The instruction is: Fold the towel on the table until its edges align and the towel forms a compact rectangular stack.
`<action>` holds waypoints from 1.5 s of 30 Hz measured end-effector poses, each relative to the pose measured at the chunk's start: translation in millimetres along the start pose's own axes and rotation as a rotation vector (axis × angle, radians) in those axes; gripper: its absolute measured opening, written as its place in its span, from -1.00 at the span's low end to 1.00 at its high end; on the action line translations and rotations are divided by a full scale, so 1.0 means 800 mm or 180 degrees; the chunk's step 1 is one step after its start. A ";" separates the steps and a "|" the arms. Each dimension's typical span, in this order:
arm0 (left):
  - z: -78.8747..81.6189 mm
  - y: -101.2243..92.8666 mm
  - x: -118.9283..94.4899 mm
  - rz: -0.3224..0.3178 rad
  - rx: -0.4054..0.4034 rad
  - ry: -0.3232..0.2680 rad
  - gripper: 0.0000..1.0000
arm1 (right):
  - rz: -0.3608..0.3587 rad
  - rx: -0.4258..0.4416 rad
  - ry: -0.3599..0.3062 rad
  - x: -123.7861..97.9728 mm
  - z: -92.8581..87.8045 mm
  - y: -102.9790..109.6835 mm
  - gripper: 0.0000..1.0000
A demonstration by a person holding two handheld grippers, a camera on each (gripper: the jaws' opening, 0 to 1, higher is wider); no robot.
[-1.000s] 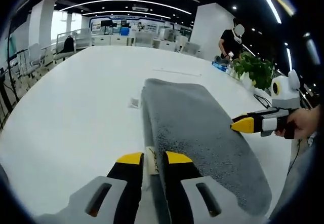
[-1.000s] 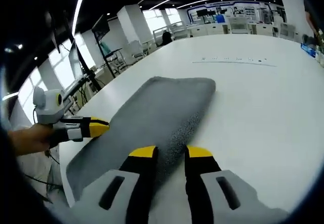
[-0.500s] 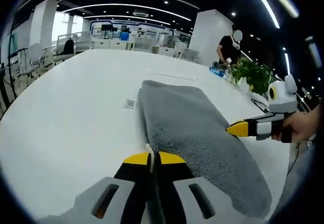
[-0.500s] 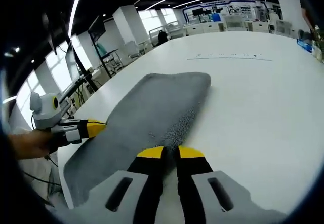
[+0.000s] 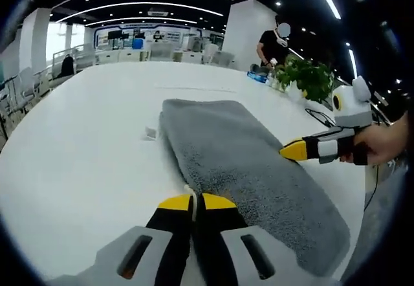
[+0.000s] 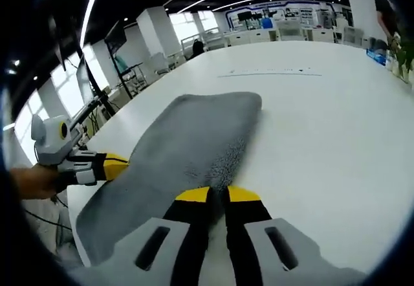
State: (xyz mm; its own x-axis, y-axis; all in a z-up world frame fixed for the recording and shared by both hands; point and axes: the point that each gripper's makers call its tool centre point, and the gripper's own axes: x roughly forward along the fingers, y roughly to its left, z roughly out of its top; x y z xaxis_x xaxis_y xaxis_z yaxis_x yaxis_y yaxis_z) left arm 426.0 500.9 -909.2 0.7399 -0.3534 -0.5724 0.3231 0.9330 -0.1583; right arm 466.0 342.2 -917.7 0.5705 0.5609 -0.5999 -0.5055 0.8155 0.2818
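Towel (image 5: 239, 163) — grey, long strip, already looks doubled lengthwise — lies flat on the white tabletop (image 5: 84, 150). Long axis runs away from both cameras, near end by the person, far end toward mid-table.

Left gripper (image 5: 196, 201): jaws pressed together on the towel's near corner; a small white tag or loop (image 5: 189, 191) pokes up between the tips. Right gripper (image 6: 217, 194): jaws together, pinching the towel's edge on the opposite long side. In the left gripper view the right gripper comes in from the right, its yellow tip touching the towel's edge, a hand (image 5: 381, 145) on its grip. In the right gripper view the left gripper sits at the strip's far side.

Key relation: each gripper has one long edge near the near end, towel stretching straight ahead of both. Judgement: next fold likely carries the near end forward over the far end; both hands equally placed, must travel level or the edges skew.

Small pale scrap or label (image 5: 150, 133) on the tabletop just beside the towel's left edge; no text readable. A faint line of print (image 6: 268, 73) farther up the tabletop, too small to read. No brands legible. Potted plant (image 5: 304, 79) and a standing person (image 5: 270, 43) at the far side.
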 end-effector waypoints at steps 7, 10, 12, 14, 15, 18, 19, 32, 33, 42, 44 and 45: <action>-0.002 -0.062 0.014 -0.0252 0.0147 0.0024 -0.91 | -0.0220 -0.0140 -0.0091 -0.039 -0.011 -0.042 -0.87; -0.002 -0.087 0.020 -0.0350 0.0193 0.0029 -0.91 | -0.0282 -0.0075 -0.0127 -0.054 -0.017 -0.058 -0.87; -0.003 -0.102 0.024 -0.0418 0.0214 0.0030 -0.91 | -0.0337 -0.0105 -0.0129 -0.065 -0.020 -0.067 -0.88; -0.004 -0.116 0.027 -0.0463 0.0269 0.0020 -0.91 | -0.0428 -0.0190 -0.0140 -0.075 -0.023 -0.079 -0.88; -0.004 -0.122 0.028 -0.0480 0.0303 0.0015 -0.91 | -0.0458 -0.0189 -0.0167 -0.080 -0.026 -0.083 -0.88; -0.006 -0.140 0.030 -0.0533 0.0364 -0.0004 -0.91 | -0.0552 -0.0033 -0.0244 -0.093 -0.031 -0.094 -0.89; -0.007 -0.144 0.031 -0.0549 0.0366 -0.0007 -0.91 | -0.0569 -0.0026 -0.0249 -0.096 -0.032 -0.097 -0.89; -0.006 -0.152 0.038 -0.0656 0.0394 0.0004 -0.91 | -0.0670 -0.0099 -0.0296 -0.109 -0.036 -0.104 -0.89; -0.006 -0.153 0.038 -0.0653 0.0393 0.0004 -0.91 | -0.0671 -0.0088 -0.0310 -0.109 -0.036 -0.104 -0.89; -0.006 -0.152 0.038 -0.0548 0.0359 0.0051 -0.91 | -0.0666 -0.0056 -0.0386 -0.115 -0.039 -0.103 -0.89; -0.006 -0.151 0.038 -0.0525 0.0369 0.0055 -0.91 | -0.0648 -0.0037 -0.0410 -0.117 -0.041 -0.105 -0.89; -0.007 -0.151 0.038 -0.0522 0.0364 0.0056 -0.91 | -0.0636 -0.0029 -0.0431 -0.118 -0.041 -0.105 -0.89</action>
State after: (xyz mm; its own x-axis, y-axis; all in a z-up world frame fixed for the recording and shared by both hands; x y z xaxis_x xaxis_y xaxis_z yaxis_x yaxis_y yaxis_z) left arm 406.4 377.5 -911.7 0.6618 -0.4978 -0.5606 0.5041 0.8489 -0.1588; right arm 432.9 215.8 -909.3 0.7411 0.4031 -0.5369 -0.3794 0.9112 0.1604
